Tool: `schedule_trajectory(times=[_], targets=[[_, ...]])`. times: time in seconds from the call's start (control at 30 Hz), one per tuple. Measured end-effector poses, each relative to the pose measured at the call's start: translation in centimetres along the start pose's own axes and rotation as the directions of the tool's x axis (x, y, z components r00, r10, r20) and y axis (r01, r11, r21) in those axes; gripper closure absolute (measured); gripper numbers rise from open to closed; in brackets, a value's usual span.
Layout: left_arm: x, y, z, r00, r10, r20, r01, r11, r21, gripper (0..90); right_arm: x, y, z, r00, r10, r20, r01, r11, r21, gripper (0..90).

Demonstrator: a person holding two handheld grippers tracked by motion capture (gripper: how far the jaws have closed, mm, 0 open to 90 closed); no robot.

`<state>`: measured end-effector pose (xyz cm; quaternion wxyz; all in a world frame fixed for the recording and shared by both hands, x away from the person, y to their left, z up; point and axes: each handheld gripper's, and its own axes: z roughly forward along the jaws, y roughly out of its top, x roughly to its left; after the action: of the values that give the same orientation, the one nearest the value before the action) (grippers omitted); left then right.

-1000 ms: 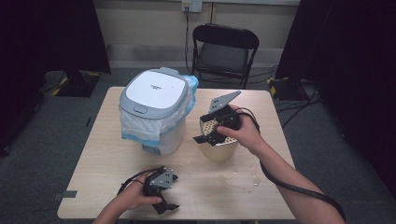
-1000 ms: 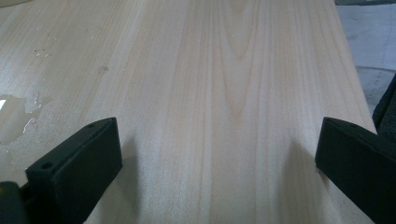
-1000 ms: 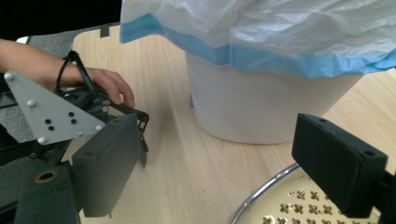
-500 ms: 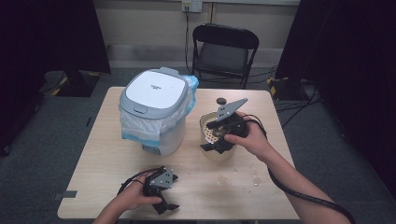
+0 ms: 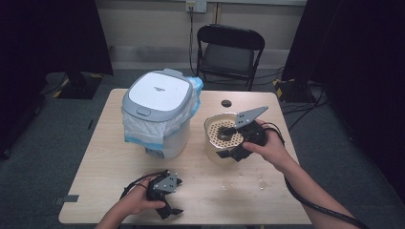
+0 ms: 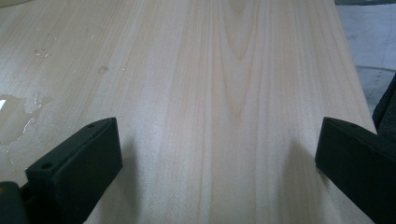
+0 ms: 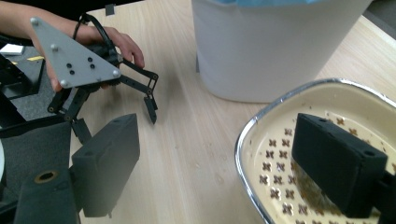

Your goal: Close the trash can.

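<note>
Right gripper (image 5: 232, 143) jaws apart, straddling cream perforated metal-rimmed basket (image 5: 212, 143) rim, not clamped; left gripper (image 5: 167, 200) apart, idle.

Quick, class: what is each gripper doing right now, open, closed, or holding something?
Left gripper: open, holding nothing, over the bare table.
Right gripper: open, straddling the rim of the perforated bowl, not clamped.

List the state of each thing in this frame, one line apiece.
Bin: lid shut, bag liner folded over its rim.
Perforated bowl: upright on the table, brown residue inside.
Left gripper: open, holding nothing.
Right gripper: open, jaws straddling the bowl's rim.
Table: wet patches near its front.
</note>
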<state>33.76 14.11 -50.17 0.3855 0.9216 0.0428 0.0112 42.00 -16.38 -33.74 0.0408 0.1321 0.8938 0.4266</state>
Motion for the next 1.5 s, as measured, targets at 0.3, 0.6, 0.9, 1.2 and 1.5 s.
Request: schedule_trajectory(times=[0.3, 0.6, 0.9, 1.2, 1.5], targets=[[-0.1, 0.0, 0.0, 0.9999, -0.011, 0.0, 0.011, 0.9999, -0.006, 0.0, 0.0, -1.3, -0.6, 1.0, 0.006, 0.007, -0.006, 1.0, 0.004, 14.7], [0.0, 0.0, 0.0, 1.0, 0.002, 0.0, -0.002, 1.0, 0.002, 0.0, 0.2, -3.1, -0.9, 0.9995, 0.029, 0.012, -0.029, 1.0, 0.0, 14.7], [0.0, 0.0, 0.0, 1.0, -0.001, 0.0, 0.001, 1.0, 0.0, 0.0, 0.2, -5.3, -0.9, 0.9979, 0.062, 0.02, -0.061, 0.998, -0.003, 14.7], [-0.1, 0.0, 0.0, 1.0, -0.01, 0.0, 0.01, 0.9999, -0.006, 0.0, 0.2, -7.6, -0.9, 0.9957, 0.089, 0.024, -0.089, 0.996, -0.007, 14.7], [-0.1, 0.0, 0.0, 0.9999, -0.01, 0.0, 0.01, 0.9999, -0.006, 0.0, 0.1, -9.9, -0.4, 0.9922, 0.121, 0.029, -0.121, 0.993, 0.004, 14.7]])
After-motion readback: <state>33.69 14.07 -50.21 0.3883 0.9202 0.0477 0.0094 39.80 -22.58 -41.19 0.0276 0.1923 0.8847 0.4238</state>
